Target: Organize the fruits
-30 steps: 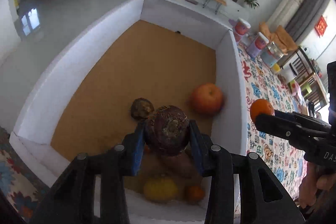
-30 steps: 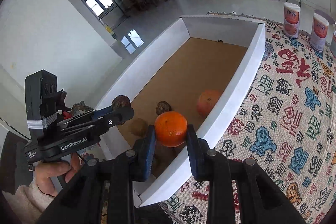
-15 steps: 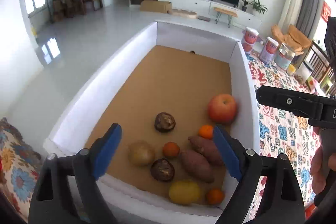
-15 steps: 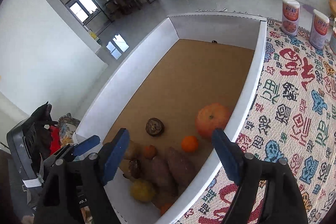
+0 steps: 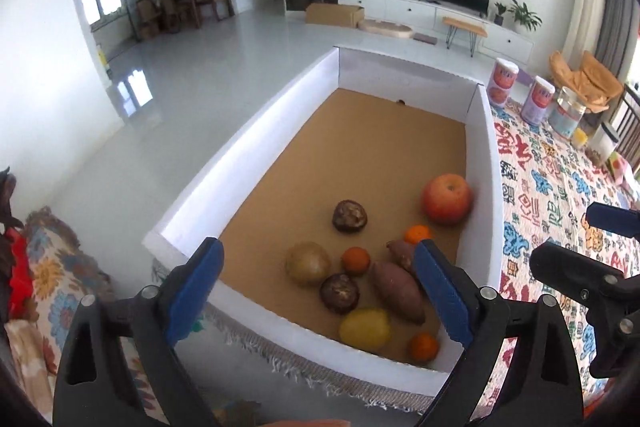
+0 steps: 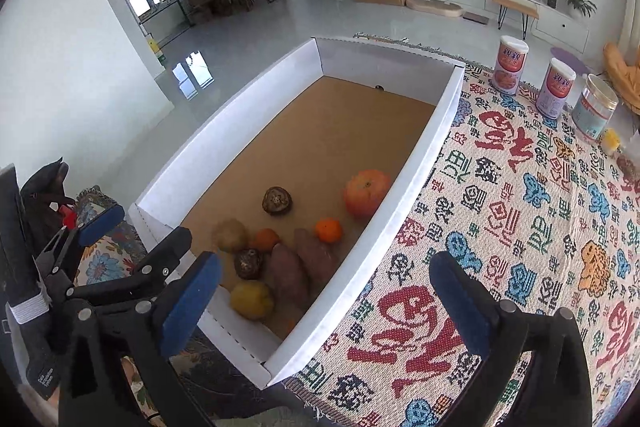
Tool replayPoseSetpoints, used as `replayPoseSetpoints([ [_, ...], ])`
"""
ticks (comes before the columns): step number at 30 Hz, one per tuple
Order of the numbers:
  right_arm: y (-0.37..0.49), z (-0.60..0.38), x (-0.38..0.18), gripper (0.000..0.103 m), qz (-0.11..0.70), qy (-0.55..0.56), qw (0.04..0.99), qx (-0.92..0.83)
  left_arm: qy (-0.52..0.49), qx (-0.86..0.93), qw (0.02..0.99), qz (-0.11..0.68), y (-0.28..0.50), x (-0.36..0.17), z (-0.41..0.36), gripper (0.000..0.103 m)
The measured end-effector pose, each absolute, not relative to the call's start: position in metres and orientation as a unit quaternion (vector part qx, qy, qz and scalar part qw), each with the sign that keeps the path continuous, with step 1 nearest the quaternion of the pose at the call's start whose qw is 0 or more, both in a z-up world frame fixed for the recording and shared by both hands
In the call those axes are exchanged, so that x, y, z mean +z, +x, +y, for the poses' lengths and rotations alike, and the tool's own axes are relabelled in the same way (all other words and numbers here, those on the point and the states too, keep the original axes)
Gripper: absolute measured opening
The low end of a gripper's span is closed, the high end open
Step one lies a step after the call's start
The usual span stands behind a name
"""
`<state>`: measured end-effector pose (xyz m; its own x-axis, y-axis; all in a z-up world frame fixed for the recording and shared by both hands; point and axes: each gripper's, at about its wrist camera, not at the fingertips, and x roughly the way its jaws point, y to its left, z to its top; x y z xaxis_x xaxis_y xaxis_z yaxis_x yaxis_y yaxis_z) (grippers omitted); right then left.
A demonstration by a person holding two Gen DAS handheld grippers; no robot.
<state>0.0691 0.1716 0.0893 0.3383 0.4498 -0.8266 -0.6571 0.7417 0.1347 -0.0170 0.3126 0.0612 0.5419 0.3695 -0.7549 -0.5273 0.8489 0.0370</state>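
Fruits [image 5: 362, 279] sit clustered at the white box's [image 5: 256, 131] near end, left tool [image 5: 320, 291] just spread wide and empty above them; right view: right tool [image 6: 324, 303] likewise just opened, empty, over the box rim.

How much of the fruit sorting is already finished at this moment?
Done: about ten pieces lie in the white box, including the apple. In hand: nothing; the left gripper and right gripper have just been opening and stand empty. Left: no loose fruit shows on the patterned cloth.
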Motion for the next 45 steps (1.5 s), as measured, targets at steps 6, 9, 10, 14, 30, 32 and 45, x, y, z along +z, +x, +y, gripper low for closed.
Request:
replayPoseSetpoints([
  [6, 0.061, 0.185, 0.083, 0.103, 0.464, -0.139, 0.81, 0.33, -0.08, 0.281, 0.862, 0.414, -0.023, 0.059, 0.318, 0.097],
  [9, 0.059, 0.189, 0.08, 0.103, 0.466, -0.148, 0.808, 0.327, -0.089, 0.278, 0.86, 0.419, -0.022, 0.057, 0.322, 0.097],
  [10, 0.059, 0.191, 0.078, 0.103, 0.468, -0.151, 0.807, 0.327, -0.091, 0.278, 0.859, 0.42, -0.022, 0.056, 0.324, 0.097],
  [14, 0.054, 0.198, 0.076, 0.103, 0.467, -0.161, 0.806, 0.327, -0.094, 0.28, 0.856, 0.425, -0.023, 0.054, 0.328, 0.097],
  [30, 0.045, 0.209, 0.074, 0.103, 0.465, -0.171, 0.811, 0.311, -0.108, 0.282, 0.853, 0.426, -0.027, 0.064, 0.341, 0.099],
  [32, 0.044, 0.209, 0.076, 0.103, 0.461, -0.172, 0.814, 0.309, -0.112, 0.28, 0.853, 0.426, -0.027, 0.064, 0.342, 0.099],
  [45, 0.036, 0.209, 0.088, 0.103, 0.433, -0.194, 0.829, 0.296, -0.103, 0.278, 0.855, 0.424, -0.024, 0.067, 0.338, 0.099],
])
